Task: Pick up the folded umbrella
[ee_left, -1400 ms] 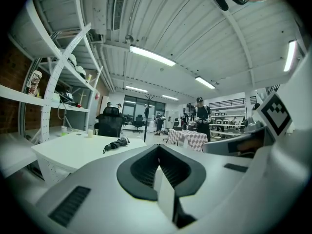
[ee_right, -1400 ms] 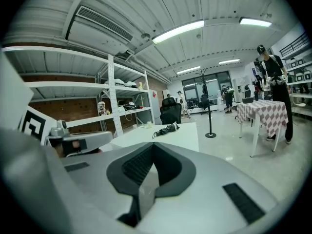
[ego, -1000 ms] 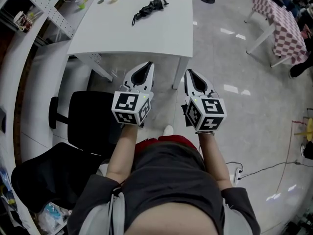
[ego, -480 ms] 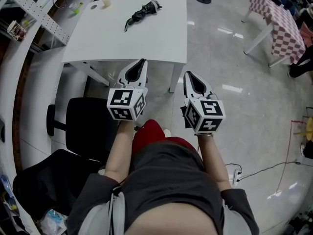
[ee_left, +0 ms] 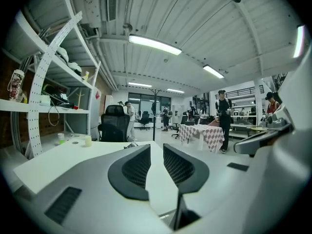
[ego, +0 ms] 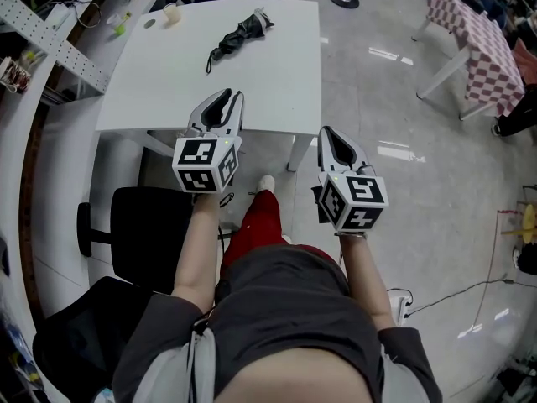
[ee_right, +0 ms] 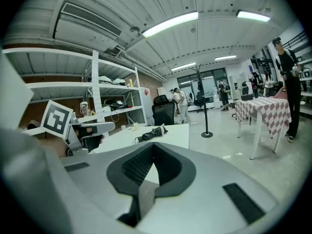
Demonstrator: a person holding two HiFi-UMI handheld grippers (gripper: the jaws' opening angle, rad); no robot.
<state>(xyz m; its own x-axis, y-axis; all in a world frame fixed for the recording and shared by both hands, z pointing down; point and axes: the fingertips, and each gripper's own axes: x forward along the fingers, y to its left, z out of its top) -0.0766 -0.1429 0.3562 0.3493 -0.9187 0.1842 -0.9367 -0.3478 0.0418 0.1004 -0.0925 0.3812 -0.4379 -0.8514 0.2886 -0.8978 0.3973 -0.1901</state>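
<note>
The folded black umbrella [ego: 237, 34] lies near the far edge of the white table [ego: 277, 82], its strap trailing toward the left. In the right gripper view the umbrella [ee_right: 152, 132] shows ahead on the tabletop. My left gripper [ego: 231, 96] reaches over the table's near edge, well short of the umbrella. Its jaws are opening, with a narrow gap and nothing between them [ee_left: 156, 146]. My right gripper [ego: 325, 130] hangs over the floor just off the table's near right corner. Its fingertips meet [ee_right: 153, 144] and hold nothing.
A small cup [ego: 172, 13] and small items sit at the table's far left corner. A metal shelf rack [ego: 50, 32] runs along the left. A black office chair [ego: 143, 233] stands at my left. A checkered-cloth table [ego: 478, 32] is far right, with people standing farther back.
Both grippers have moved forward toward the table. The left one has gone from below the table's edge to over it, and its jaws have parted slightly.
</note>
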